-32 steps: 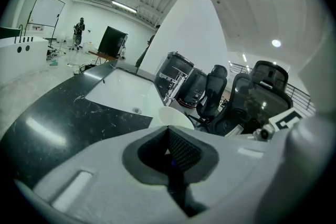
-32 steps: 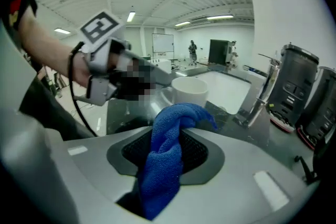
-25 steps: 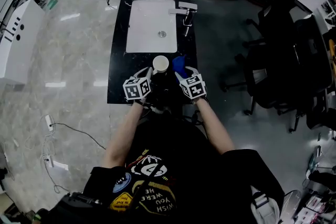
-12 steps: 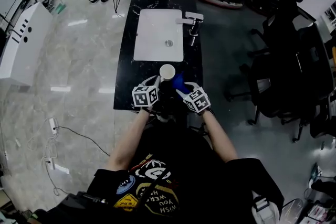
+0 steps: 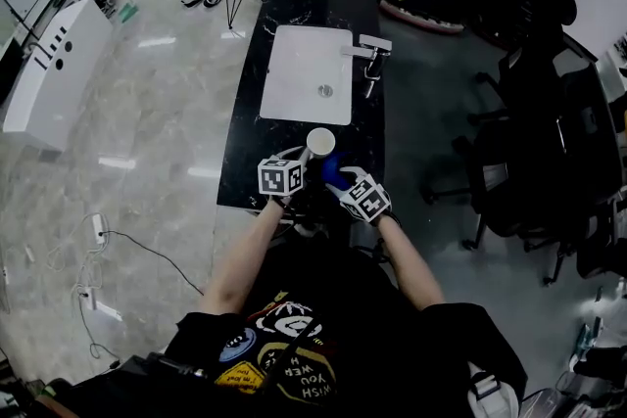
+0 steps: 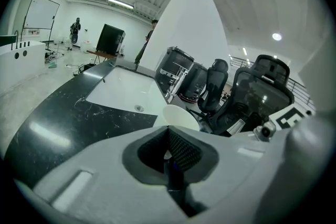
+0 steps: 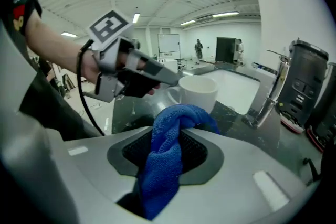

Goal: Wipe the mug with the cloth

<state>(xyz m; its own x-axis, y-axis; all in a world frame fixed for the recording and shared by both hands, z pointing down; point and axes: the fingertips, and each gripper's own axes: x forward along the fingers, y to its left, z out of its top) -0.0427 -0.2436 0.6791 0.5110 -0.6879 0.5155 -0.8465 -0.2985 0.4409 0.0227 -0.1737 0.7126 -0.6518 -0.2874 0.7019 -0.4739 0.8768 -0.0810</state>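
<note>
Head view: a person stands at a dark counter [image 5: 253,147] with a white sink [image 5: 294,73] and a faucet [image 5: 372,56], both grippers raised over the counter's near end. The white mug [image 5: 320,141] sits upright at the near edge of the sink, mouth up. The left gripper [image 5: 297,157] reaches the mug from its left, and its fingers are nearly together on the handle. Whether the mug stands on the counter or is lifted cannot be told. The right gripper [image 5: 340,177] holds the blue cloth [image 5: 332,171]. Its fingers are partly closed and pinch a bunched fold, which runs up between them and bulges past their tips. The cloth lies just beside the mug, on its right and near its base; contact cannot be confirmed.
</note>
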